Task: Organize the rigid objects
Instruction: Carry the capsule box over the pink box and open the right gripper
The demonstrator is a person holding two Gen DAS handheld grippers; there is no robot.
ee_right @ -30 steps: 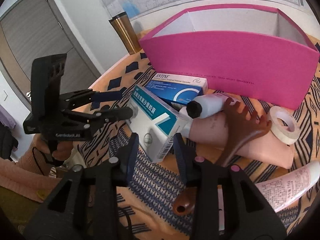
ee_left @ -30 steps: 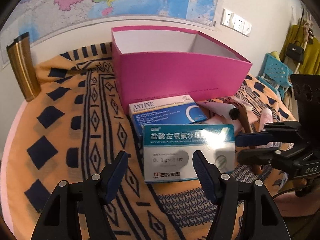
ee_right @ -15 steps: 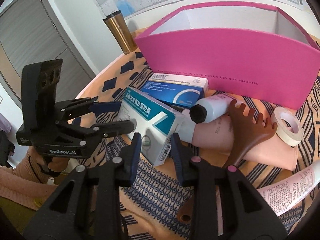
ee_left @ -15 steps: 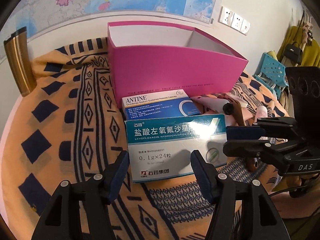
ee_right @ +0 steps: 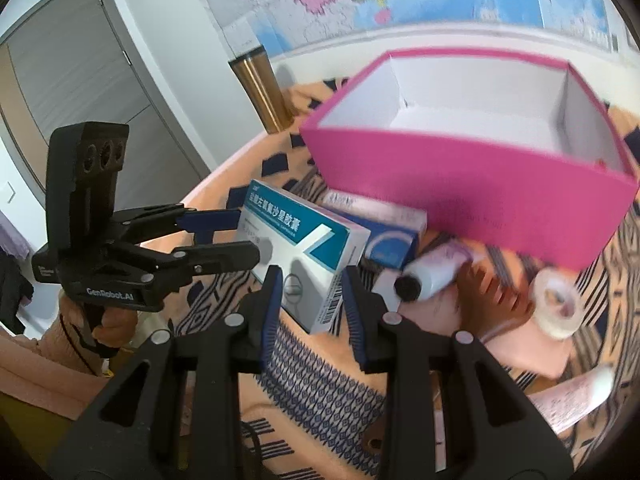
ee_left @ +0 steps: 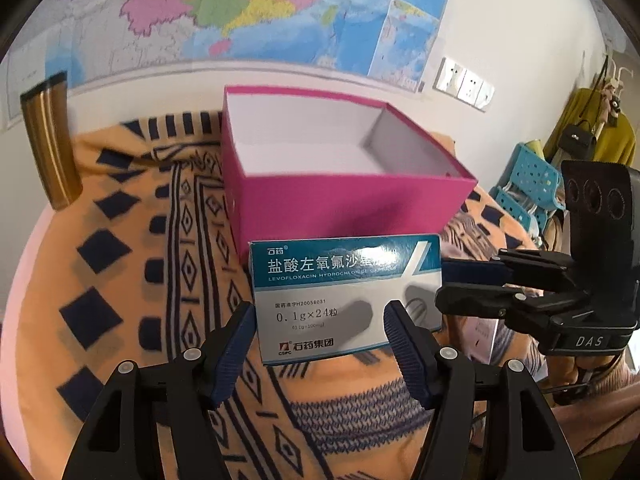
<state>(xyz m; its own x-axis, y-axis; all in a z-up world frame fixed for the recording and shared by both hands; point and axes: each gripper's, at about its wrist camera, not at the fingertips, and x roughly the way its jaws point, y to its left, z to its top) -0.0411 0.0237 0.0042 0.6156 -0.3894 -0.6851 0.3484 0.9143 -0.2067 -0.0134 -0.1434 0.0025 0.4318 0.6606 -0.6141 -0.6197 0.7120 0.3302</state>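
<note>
Presently, teal-and-white medicine carton [ee_left: 347, 294], printed face upright, rigid card, raised off the patterned cloth [ee_left: 132, 264] before the open pink box [ee_left: 352, 204], likely its destination; right gripper [ee_right: 312, 292] pinches its barcode end; left gripper [ee_left: 318, 326] spread wide across its front, apparently steadying.

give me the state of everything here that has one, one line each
pink box: open, no lid on, nothing visible inside
teal medicine box: closed, between both grippers' fingers, raised above the cloth
left gripper: open, fingers either side of the teal medicine box
right gripper: closed on the end of the teal medicine box
blue medicine box: closed, lying flat
white bottle: capped, lying on its side
tape roll: lying flat
gold tumbler: upright
</note>
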